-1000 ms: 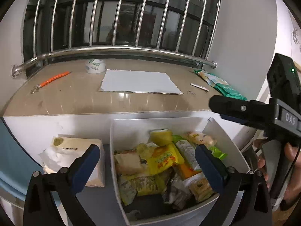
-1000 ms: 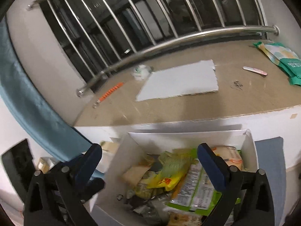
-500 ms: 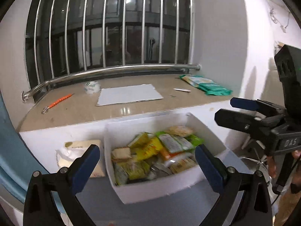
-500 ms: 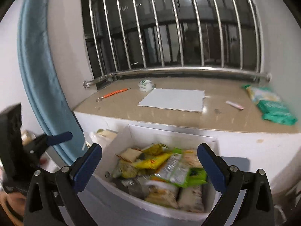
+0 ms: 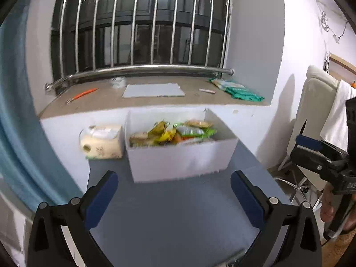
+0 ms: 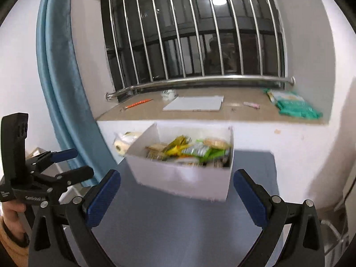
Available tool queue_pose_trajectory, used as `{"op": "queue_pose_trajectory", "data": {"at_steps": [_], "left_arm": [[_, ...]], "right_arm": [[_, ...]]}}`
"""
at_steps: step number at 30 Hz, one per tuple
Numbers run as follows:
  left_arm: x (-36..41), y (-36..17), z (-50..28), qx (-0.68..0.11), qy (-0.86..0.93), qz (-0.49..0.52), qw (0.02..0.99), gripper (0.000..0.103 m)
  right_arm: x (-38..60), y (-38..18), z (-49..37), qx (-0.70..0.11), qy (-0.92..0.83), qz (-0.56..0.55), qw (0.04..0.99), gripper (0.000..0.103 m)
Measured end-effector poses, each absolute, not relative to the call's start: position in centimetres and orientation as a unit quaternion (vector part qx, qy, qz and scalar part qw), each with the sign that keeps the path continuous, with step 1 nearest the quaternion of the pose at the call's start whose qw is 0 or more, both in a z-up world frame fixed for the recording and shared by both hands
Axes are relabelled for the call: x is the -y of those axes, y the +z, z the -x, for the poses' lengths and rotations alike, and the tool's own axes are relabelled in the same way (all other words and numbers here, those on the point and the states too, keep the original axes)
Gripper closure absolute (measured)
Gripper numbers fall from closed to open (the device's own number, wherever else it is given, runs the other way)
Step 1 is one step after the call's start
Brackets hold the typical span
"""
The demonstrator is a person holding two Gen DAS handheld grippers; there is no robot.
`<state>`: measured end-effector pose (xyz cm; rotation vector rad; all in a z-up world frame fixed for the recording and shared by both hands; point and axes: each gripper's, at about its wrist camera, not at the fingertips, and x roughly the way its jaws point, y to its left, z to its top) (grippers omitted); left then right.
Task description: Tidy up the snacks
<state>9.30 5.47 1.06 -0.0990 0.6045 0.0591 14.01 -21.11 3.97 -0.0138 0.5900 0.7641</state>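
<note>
**Open table in front, box and wall behind**

A bare stretch of grey table (image 5: 178, 211) is seen between the grippers and the white box (image 5: 180, 162), with nothing lying on it. The box top is open, so the snacks (image 5: 175, 131) can be reached from above; its front wall blocks a level approach. The left side of the box is closed off by a tissue pack (image 5: 102, 142) set just beside it. Behind both, passage is stopped by the white ledge wall (image 5: 66, 129). On the far left a blue curtain (image 6: 62, 84) hangs close to the table edge. To the right, a chair (image 5: 311, 115) stands near the table.
</note>
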Motion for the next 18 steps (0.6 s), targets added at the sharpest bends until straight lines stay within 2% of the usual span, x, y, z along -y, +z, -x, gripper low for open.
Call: {"op": "queue_pose_trajectory", "data": {"at_steps": [6,18], "left_arm": [[-4.1,-0.1,-5.3,-0.308,0.037,0.052,0.949,0.000],[-2.6,0.9,-4.7,-0.300,0.019,0.047,0.953,0.000]], "right_arm": [[23.2,2.4,-9.7,-0.300,0.360,0.009,0.883,0.000],[23.3,3.0,-7.5,-0.289,0.361,0.026,0.886,0.000]]}}
